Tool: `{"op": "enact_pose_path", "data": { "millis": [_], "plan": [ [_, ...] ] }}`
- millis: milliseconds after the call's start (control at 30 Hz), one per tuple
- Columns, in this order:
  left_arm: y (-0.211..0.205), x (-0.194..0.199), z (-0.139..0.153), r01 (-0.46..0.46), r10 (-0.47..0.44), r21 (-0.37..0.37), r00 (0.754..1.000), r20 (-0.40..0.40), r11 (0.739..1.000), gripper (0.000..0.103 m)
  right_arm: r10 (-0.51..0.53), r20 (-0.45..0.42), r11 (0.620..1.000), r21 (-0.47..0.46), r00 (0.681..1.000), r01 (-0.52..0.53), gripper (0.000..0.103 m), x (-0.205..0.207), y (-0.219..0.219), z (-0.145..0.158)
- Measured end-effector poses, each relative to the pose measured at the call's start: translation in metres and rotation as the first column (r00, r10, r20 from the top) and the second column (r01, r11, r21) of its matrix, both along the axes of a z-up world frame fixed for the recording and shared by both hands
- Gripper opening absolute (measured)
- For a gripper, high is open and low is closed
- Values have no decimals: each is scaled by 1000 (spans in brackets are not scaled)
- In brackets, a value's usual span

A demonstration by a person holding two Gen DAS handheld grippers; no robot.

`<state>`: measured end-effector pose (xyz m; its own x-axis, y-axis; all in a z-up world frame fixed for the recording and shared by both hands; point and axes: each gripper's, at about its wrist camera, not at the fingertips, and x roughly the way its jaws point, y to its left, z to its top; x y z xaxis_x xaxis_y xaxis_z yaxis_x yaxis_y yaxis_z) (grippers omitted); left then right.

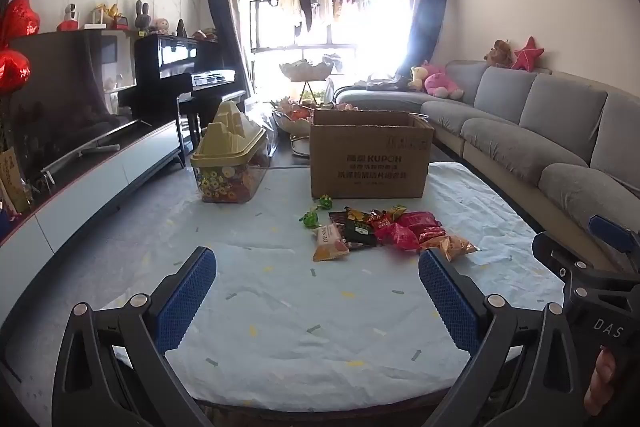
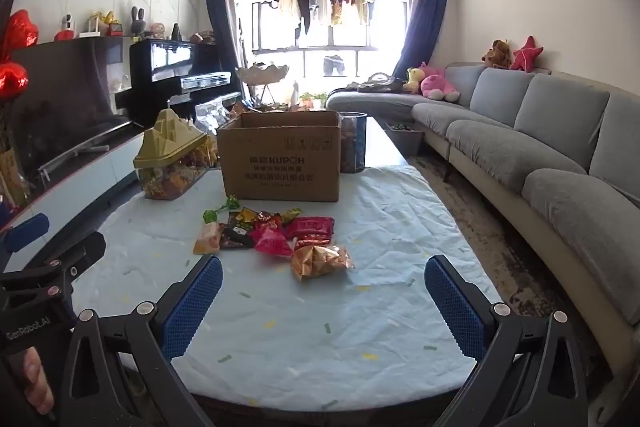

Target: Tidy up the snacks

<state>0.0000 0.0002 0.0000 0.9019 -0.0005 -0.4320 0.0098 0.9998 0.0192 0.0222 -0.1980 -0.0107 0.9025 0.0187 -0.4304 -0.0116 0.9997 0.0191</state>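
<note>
Both tools wide, nothing between the jaws. Left gripper (image 1: 316, 259) hovers over the near part of the table (image 1: 280, 327), right gripper (image 2: 323, 267) likewise, just beside it. Snack pile (image 1: 384, 231) lies mid-table on the pale cloth, loose packets touching and overlapping; a gold packet (image 2: 320, 261) sits nearest. Cardboard box (image 1: 370, 159) stands open just behind the pile. Clear candy jar (image 1: 228, 175) with yellow lid at far left. Grey sofa (image 2: 540, 147) along the right.

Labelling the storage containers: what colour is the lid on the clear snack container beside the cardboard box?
Yellowish gold lid, shaped like stepped peaks; clearest in the right wrist view.
</note>
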Motion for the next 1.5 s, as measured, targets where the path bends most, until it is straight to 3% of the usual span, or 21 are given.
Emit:
{"op": "enact_pose_path", "data": {
  "millis": [1500],
  "plan": [
    [1, -9, 7, 5, -5, -13, 1000, 18, 1000, 103, -1, 18, 1000, -6, 1000, 1, 103, -6, 0, 8]
  ]
}}
